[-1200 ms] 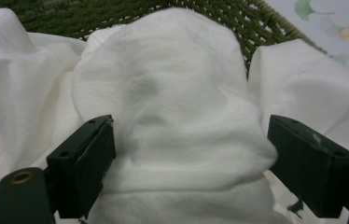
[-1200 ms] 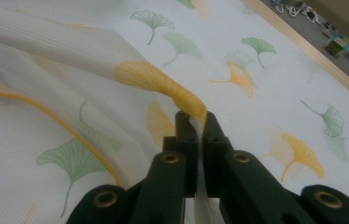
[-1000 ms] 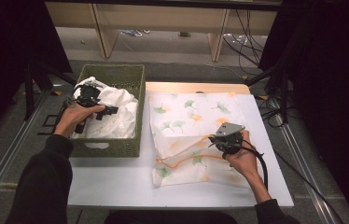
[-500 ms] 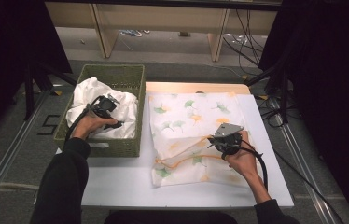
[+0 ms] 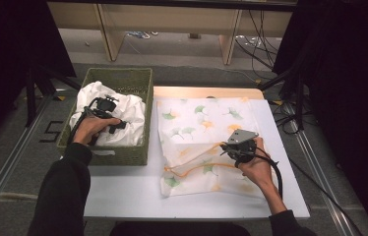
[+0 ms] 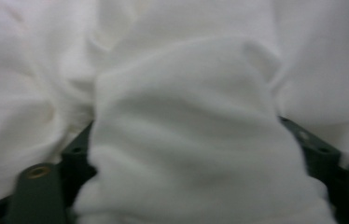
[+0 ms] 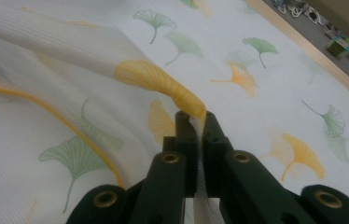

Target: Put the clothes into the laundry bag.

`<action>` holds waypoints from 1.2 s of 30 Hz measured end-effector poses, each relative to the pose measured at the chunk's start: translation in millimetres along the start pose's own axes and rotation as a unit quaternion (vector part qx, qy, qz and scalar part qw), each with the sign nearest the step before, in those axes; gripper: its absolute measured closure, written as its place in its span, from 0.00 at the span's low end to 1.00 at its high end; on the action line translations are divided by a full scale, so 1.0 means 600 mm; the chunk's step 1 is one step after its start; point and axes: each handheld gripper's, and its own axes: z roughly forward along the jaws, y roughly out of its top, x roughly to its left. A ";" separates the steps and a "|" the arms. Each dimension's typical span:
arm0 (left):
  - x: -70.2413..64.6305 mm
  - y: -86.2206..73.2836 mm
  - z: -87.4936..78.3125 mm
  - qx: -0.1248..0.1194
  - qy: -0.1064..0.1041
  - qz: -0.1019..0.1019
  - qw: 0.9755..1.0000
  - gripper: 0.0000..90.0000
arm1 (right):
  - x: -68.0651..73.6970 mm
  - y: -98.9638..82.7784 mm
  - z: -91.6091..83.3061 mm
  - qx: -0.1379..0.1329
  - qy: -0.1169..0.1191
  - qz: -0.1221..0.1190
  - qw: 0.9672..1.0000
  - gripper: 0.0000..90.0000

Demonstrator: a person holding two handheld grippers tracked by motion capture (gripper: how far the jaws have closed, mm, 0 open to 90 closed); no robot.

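White cloth (image 6: 182, 140) is being straddled by the wide-spread jaws of the left tool (image 5: 104, 109), in the green basket (image 5: 118, 156) at the frame's left. Leaf-printed fabric (image 7: 163, 79) is being pinched by the closed right tool (image 7: 196, 122) at centre right, spread over the desk (image 5: 123, 189).

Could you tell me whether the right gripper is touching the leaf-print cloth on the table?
Touching. In the right gripper view, the right gripper has its jaws closed together on a pinched fold of the leaf-print cloth, with the fabric edge running down between them.
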 end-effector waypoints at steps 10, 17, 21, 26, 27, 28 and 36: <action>-0.033 -0.009 0.046 0.067 0.012 0.105 0.992 0.00 | 0.003 0.001 0.003 0.002 0.000 0.003 1.000 1.00; -0.029 0.001 0.045 0.075 0.136 0.161 0.975 0.68 | -0.002 0.000 -0.001 -0.002 0.000 -0.002 1.000 1.00; -0.019 0.006 0.027 0.036 0.190 0.119 0.974 0.67 | -0.002 0.001 -0.002 -0.003 -0.001 -0.003 1.000 1.00; -0.011 0.008 0.013 0.026 0.195 0.072 0.978 0.42 | -0.002 0.000 -0.002 -0.001 -0.003 0.003 1.000 1.00; -0.007 0.006 0.012 0.027 0.198 0.067 0.978 0.37 | -0.004 0.000 -0.001 -0.004 -0.003 -0.005 1.000 1.00; -0.007 0.006 0.012 0.027 0.198 0.067 0.978 0.31 | -0.004 0.000 -0.001 -0.004 -0.003 -0.005 1.000 1.00; 0.034 -0.007 0.012 0.053 0.160 0.032 0.985 0.16 | -0.003 -0.001 -0.002 -0.003 -0.002 -0.006 1.000 1.00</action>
